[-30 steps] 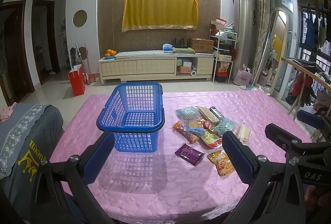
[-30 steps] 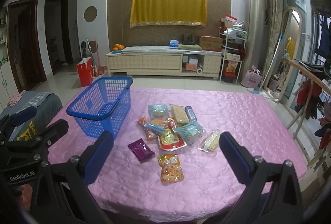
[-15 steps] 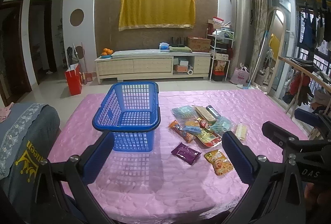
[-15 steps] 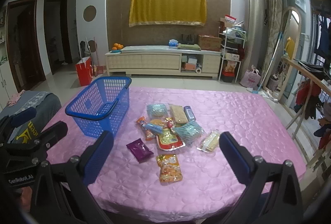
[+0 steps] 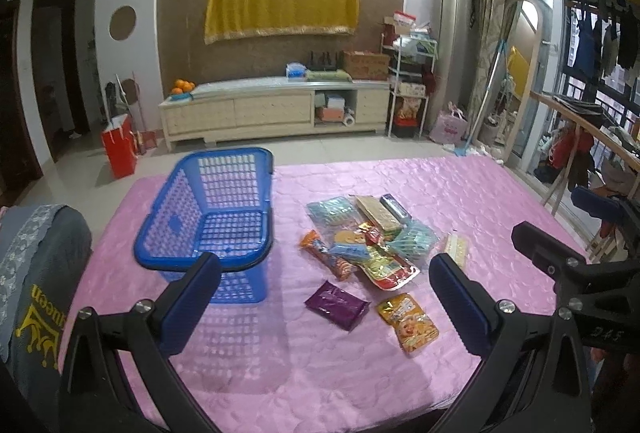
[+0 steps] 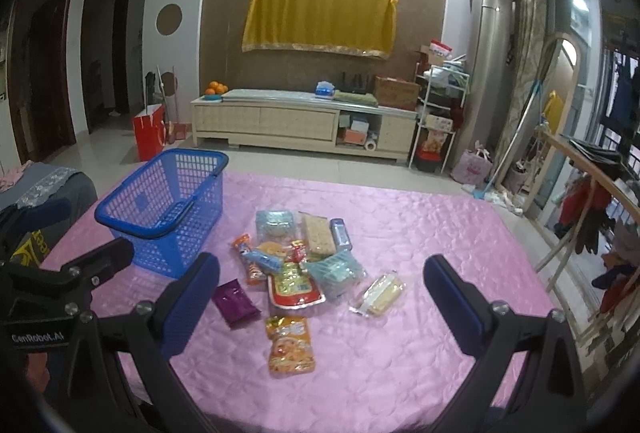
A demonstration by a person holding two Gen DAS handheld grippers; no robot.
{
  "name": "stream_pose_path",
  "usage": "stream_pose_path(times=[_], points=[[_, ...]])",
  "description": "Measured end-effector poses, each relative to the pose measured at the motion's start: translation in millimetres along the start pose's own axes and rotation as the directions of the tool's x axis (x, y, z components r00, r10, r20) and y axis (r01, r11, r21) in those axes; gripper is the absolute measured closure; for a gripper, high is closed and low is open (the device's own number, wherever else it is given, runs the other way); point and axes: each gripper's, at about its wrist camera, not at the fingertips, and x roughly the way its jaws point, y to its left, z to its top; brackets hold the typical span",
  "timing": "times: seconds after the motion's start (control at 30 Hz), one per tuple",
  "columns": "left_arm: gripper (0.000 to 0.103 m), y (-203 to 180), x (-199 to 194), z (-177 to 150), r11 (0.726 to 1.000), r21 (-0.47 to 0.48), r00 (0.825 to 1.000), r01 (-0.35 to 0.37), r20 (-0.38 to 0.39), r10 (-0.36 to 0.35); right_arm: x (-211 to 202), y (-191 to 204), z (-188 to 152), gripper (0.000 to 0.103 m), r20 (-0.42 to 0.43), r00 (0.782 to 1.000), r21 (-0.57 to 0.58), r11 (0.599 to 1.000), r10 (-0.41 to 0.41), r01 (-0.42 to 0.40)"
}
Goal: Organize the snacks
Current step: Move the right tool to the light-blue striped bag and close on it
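Left gripper (image 5: 324,289) fingers spread, empty | right gripper (image 6: 320,289) fingers spread, empty | orange packet (image 6: 291,345) on counter (image 6: 440,233), nearest right fingers, long axis pointing away | basket (image 5: 208,221) empty, left of snacks

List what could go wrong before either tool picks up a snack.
1. The snack pile is overlapped, so closing on one packet may drag or lift its neighbours.
2. The blue basket is light, empty plastic on slick pink cloth; a dropped packet or a bump from the left tool may slide it.
3. The purple packet lies flat, so fingers may bunch the cloth.
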Motion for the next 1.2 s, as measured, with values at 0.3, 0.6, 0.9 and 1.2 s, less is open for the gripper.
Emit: stream_pose_path(times=[0.3, 0.6, 0.9, 1.2], points=[[0.000, -18.3, 66.3, 19.3, 0.999, 0.034, 0.991, 0.018, -0.130, -0.013, 65.4, -32.3, 9.6, 0.000, -0.127, 0.981, 0.034, 0.989, 0.144, -0.141], [0.000, -31.2, 142.3, 24.2, 0.995, 0.088, 0.956, 0.048, -0.293, -0.021, 150.5, -56.3, -3.2, 0.000, -0.282, 0.929, 0.007, 0.969, 0.238, -0.247], [0.000, -39.0, 204.3, 10.2, 0.994, 0.066, 0.906, 0.088, -0.420, -0.052, 218.5, -73.9, -20.4, 0.004, -0.405, 0.867, 0.029, 0.952, 0.289, -0.304], [0.000, -44.5, 230.4, 11.5, 0.987, 0.127, 0.894, 0.093, -0.447, -0.027, 265.3, -65.4, -34.8, 0.004, -0.449, 0.832, -0.030, 0.926, 0.325, -0.377]])
